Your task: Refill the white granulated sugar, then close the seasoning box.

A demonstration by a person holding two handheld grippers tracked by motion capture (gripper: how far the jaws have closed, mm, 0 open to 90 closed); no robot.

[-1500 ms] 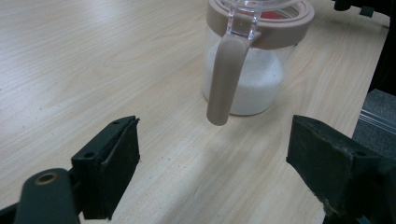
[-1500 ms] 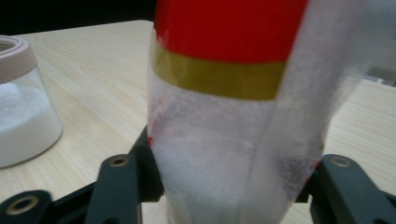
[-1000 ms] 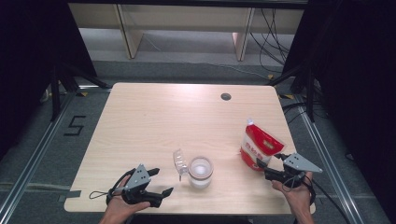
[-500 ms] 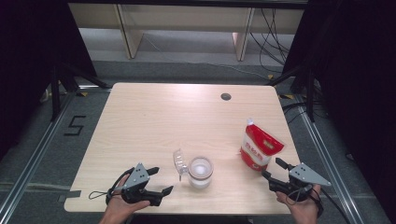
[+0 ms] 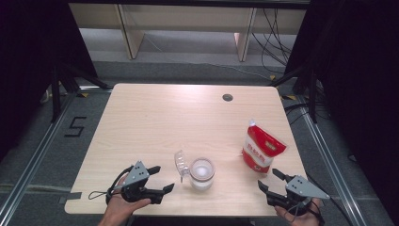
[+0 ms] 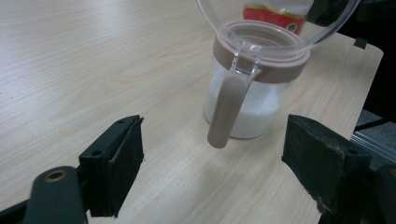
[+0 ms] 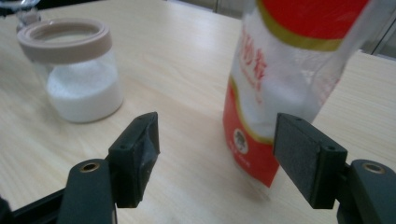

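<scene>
Near the worktop's front edge we hold both hand-held grippers spread and empty, the left hand-held gripper, its jaws just closing slightly, facing the sugar-filled clear glass jar with flipped-open lid, the right hand-held gripper just short of the red-and-white plastic pouch; we judge pouring done, next closing the lid.

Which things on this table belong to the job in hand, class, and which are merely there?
Part of the job:
- jar part full of white grains, its clear lid flipped open
- red and white bag standing upright
- left gripper, jaws open, apart from the jar
- right gripper, jaws open, apart from the bag

Merely there:
- round dark grommet in the table
</scene>
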